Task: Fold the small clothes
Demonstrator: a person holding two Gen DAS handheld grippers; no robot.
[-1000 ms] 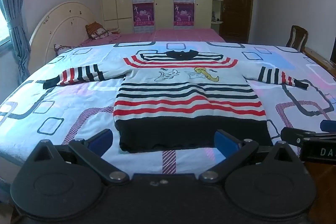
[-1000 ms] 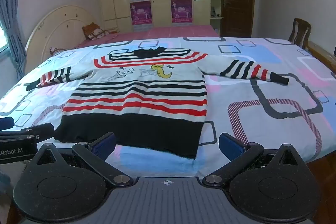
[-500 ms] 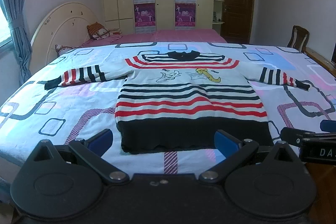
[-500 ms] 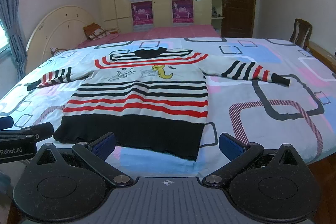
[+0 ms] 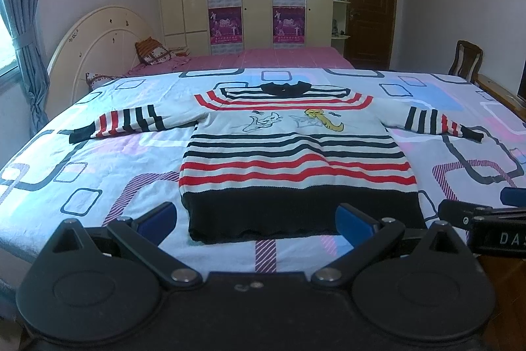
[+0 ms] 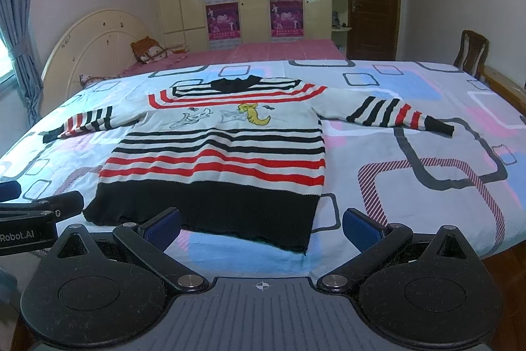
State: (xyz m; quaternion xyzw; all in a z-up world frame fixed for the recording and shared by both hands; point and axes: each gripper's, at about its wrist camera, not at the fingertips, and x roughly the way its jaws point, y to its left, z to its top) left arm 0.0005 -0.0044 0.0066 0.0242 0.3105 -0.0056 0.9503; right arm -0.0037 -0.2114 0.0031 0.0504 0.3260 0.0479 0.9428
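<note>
A small striped sweater (image 5: 296, 153) lies flat and face up on the bed, sleeves spread wide, black hem nearest me. It has red, black and white stripes and a cartoon print on the chest. It also shows in the right wrist view (image 6: 223, 153). My left gripper (image 5: 256, 219) is open and empty, held just short of the black hem. My right gripper (image 6: 261, 226) is open and empty, over the hem's right corner. Each gripper shows at the edge of the other's view.
The bed (image 5: 98, 170) has a light sheet with square patterns. A cream headboard (image 5: 98, 45) and pillows stand at the far left. A wooden chair (image 5: 466, 58) stands at the far right. Wardrobes and a brown door line the back wall.
Both grippers have drifted very slightly; the sweater sits a little lower in the left view. Nothing was taken hold of and the sweater has not moved.
</note>
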